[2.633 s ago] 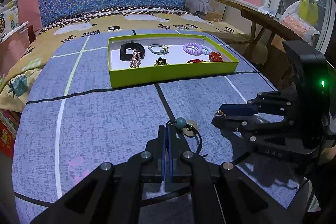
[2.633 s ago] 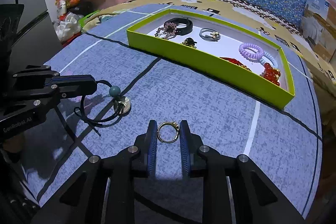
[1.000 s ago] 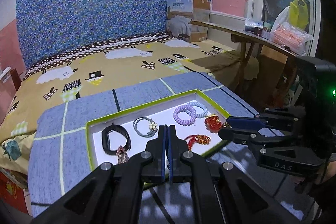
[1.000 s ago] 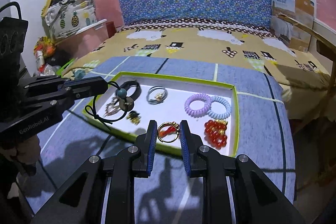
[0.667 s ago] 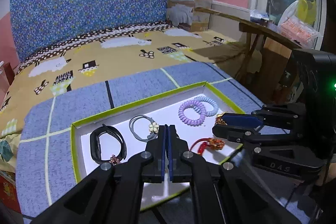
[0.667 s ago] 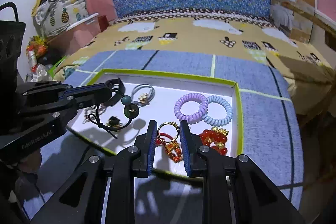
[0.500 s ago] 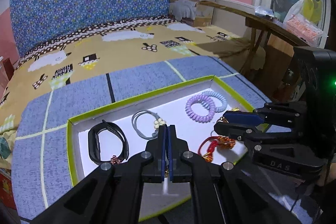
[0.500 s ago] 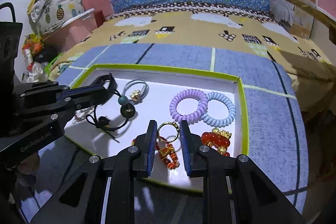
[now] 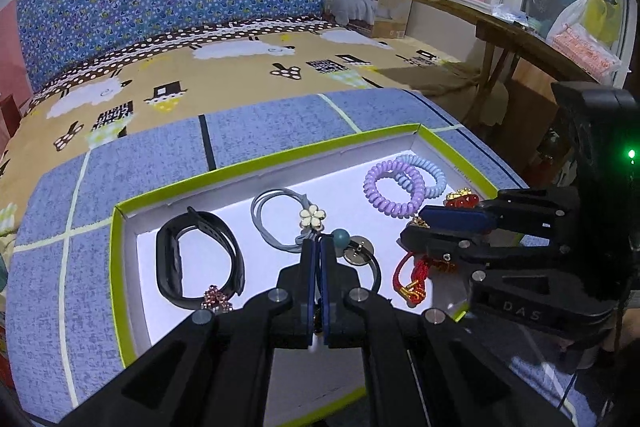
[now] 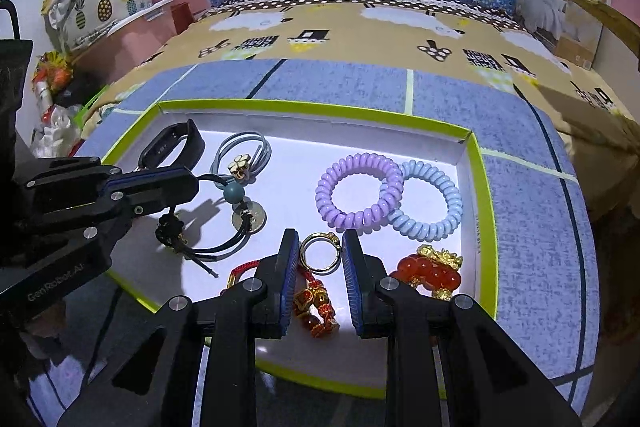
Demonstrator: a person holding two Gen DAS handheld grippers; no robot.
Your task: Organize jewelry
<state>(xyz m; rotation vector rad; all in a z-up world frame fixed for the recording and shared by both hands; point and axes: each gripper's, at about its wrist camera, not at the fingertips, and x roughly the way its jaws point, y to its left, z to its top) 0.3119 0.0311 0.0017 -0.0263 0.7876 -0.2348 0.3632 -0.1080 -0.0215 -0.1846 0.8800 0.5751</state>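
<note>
Jewelry was at the placing step: a black cord necklace (image 10: 236, 215) was pinched by the left gripper (image 9: 318, 247) over the tray's (image 10: 316, 109) middle, a gold ring (image 10: 320, 253) by the right gripper (image 10: 320, 259) near its front edge. Both were angled downward; lowering and release seemed due next.

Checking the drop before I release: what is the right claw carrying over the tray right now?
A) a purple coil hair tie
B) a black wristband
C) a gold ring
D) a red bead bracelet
C: the right claw pinches the gold ring between its blue pads, above the tray, while the purple coil hair tie lies on the tray floor.
</note>
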